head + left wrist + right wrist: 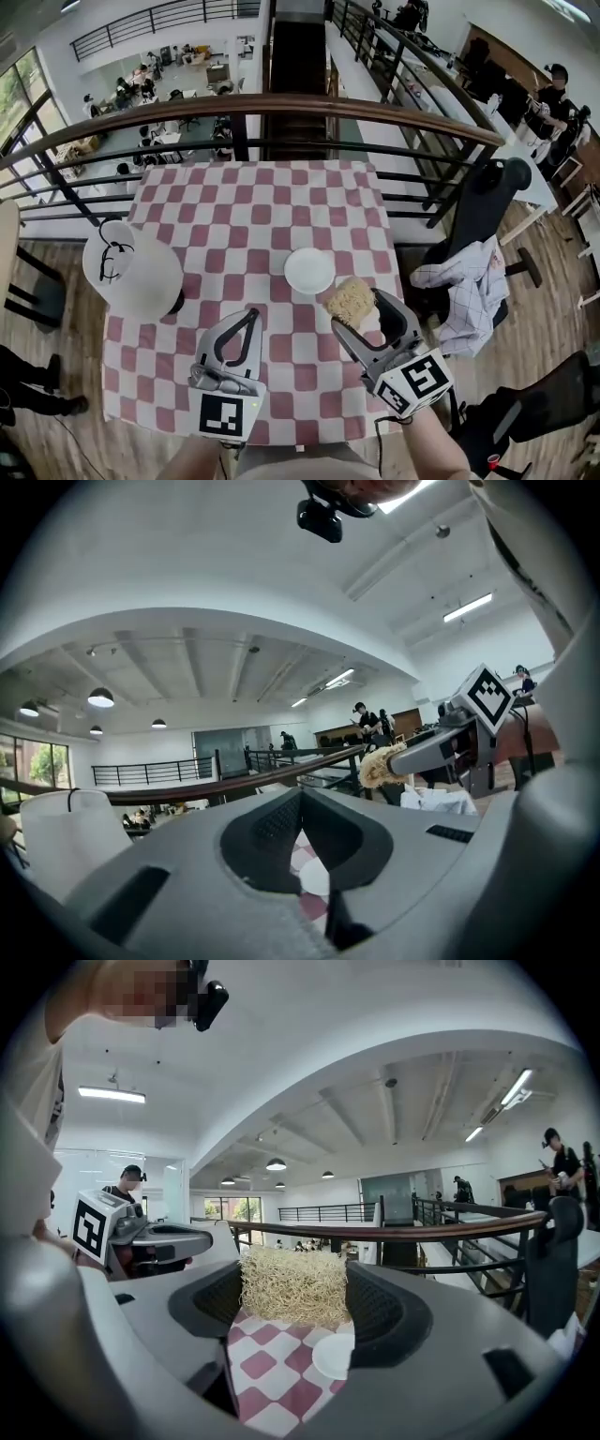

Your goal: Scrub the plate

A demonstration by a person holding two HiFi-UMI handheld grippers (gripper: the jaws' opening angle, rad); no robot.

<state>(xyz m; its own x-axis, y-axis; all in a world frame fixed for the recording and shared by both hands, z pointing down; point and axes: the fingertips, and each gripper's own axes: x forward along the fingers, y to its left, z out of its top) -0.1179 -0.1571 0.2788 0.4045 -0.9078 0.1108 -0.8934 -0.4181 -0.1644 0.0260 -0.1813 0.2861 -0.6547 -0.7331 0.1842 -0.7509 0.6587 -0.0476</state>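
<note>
checkered surface [234,206] on a railed mezzanine, with a small white plate [309,270] at its middle, seemingly not yet scrubbed.

the plate lies flat and bare on the red-and-white cloth, and nothing touches it. just beside it, to its right and toward the person, the right gripper [356,306] clamps a pale fibrous scrub pad [349,298] between its jaws. the pad is near the plate's rim but off it, so the scrubbing appears to be all ahead. the left gripper [251,317] sits nearer the person, to the plate's left, its jaws together on nothing, so the plate is not steadied. a white container [136,272] stands at the surface's left edge, well apart.
</note>
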